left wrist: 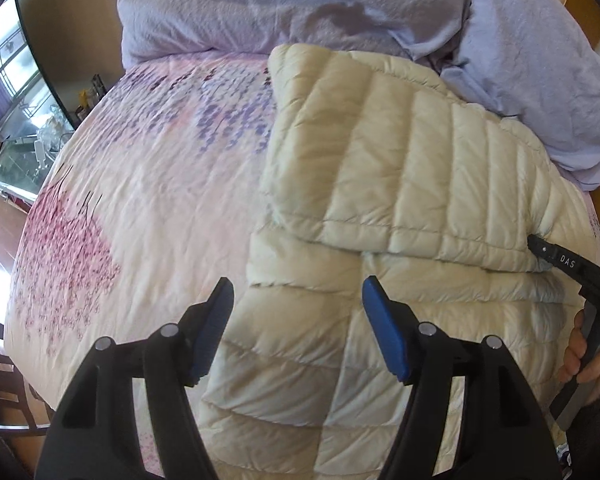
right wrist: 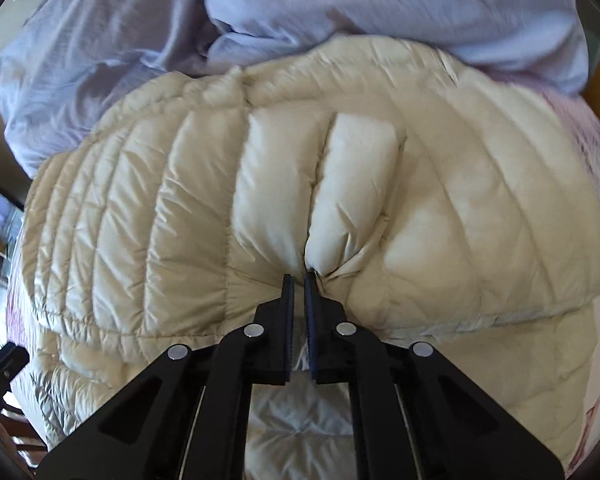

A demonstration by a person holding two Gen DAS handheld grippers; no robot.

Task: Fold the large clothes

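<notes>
Partly hidden, the cream quilted jacket (left wrist: 380,168) runs under both grippers and off the lower edge of each view, so its full outline cannot be made out. It lies on a bed (left wrist: 148,200) with a floral cover, one panel folded over the lower layer, its far edge against rumpled lilac bedding (left wrist: 260,8). Left gripper (left wrist: 298,300): jaws wide apart above the jacket's lower layer, nothing between the blue pads. Right gripper (right wrist: 299,276): jaws nearly together, pinching a gathered fold at the folded panel's near edge. Only the left view shows the right gripper from outside, its tip at the panel's edge, with the holding hand (left wrist: 592,364) cut off at the right border, and a window (left wrist: 8,72) far left. The right view shows the puckered fabric at the pinch.
</notes>
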